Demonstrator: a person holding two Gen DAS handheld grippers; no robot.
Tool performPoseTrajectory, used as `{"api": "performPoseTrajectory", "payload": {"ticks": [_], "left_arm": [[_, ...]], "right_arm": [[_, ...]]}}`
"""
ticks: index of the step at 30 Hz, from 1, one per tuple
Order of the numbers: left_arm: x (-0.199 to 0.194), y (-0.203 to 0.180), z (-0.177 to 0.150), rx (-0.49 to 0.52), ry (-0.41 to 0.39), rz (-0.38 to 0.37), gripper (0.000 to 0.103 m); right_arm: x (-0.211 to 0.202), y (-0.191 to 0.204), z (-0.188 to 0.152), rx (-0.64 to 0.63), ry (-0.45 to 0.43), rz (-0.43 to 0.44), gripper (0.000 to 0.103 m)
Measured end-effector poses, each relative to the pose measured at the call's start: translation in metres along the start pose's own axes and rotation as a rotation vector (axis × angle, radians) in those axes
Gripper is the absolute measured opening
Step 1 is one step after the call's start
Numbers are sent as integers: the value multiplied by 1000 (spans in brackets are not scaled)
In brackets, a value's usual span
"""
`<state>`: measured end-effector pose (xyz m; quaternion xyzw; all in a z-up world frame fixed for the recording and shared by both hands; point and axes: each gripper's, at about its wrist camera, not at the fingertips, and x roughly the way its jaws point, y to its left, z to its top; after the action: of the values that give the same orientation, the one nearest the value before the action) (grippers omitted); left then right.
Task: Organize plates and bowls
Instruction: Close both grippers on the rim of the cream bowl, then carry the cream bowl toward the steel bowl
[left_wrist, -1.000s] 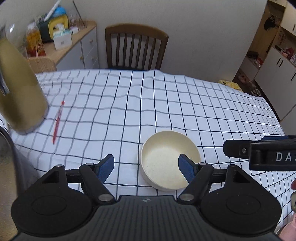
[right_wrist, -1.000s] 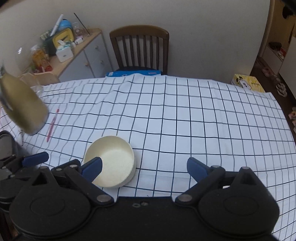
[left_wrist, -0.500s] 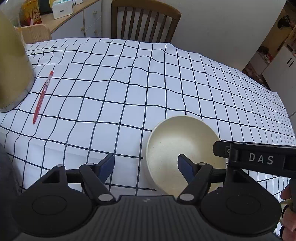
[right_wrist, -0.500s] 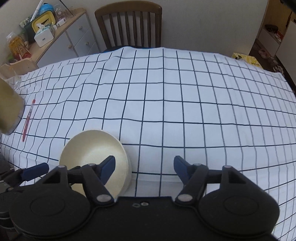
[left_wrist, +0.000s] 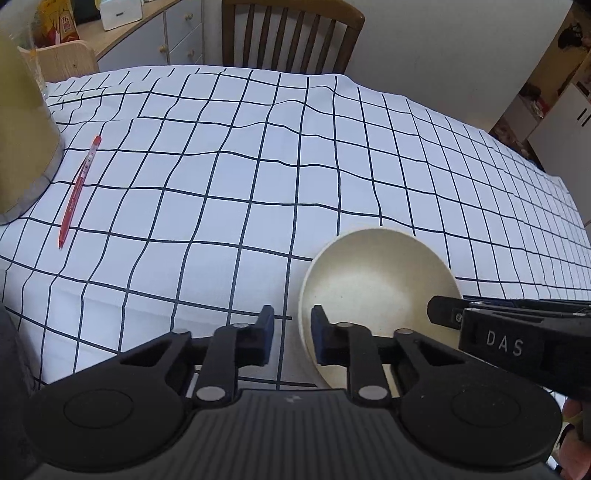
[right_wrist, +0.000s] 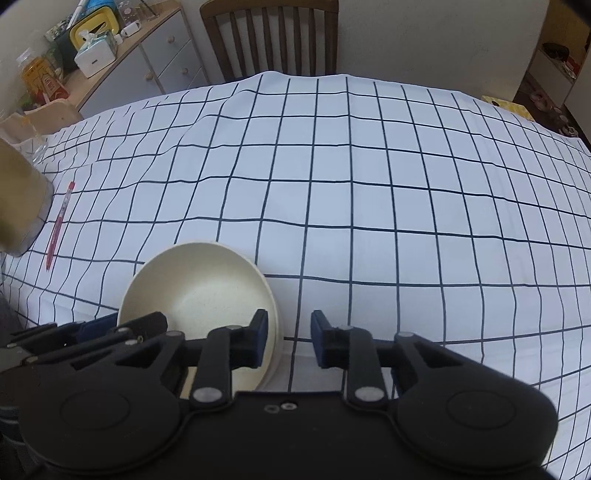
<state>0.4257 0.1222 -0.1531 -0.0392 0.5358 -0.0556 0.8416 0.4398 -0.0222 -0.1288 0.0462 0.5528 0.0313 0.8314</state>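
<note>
A cream bowl sits on the checked tablecloth near its front edge. My left gripper straddles the bowl's left rim, one finger outside and one inside. Its jaws are closing, and a strip of cloth still shows between the outer pad and the rim. My right gripper straddles the right rim the same way. Its jaws are closing too, with a gap beside the outer pad. The right gripper's black finger marked DAS reaches over the bowl in the left wrist view.
A red pen lies on the cloth at the left, beside a tall olive container. A wooden chair stands at the far edge, and a sideboard with boxes is at the back left. A hand shows at bottom right.
Both grippers have come down onto the bowl. Their jaws have narrowed from wide open to a small gap around opposite sides of the rim.
</note>
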Motion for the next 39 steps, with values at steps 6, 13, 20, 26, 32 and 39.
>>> {"api": "performPoseTrajectory", "payload": {"ticks": [6,13,20,26,32,39], "left_arm": [[-2,-9,-2,45,-1,21,8],[-6,-16,-9,82,-5,47,6],[-25,-25,-19,91,-18,50,6],[-55,-36,-29,106,-28,48,6],[-93,-49,-45,110,-40,47,6],[-140,-72,-71,132,-64,70,6]], "right_arm": [[-1,11,0,-42,1,-6,9],[-8,16,-3,-60,-7,-9,4],[-23,10,-12,-46,-19,-5,4],[-51,1,-19,-27,-20,4,4],[-87,-8,-34,-25,-36,22,4],[-135,-19,-60,-43,-58,32,4]]}}
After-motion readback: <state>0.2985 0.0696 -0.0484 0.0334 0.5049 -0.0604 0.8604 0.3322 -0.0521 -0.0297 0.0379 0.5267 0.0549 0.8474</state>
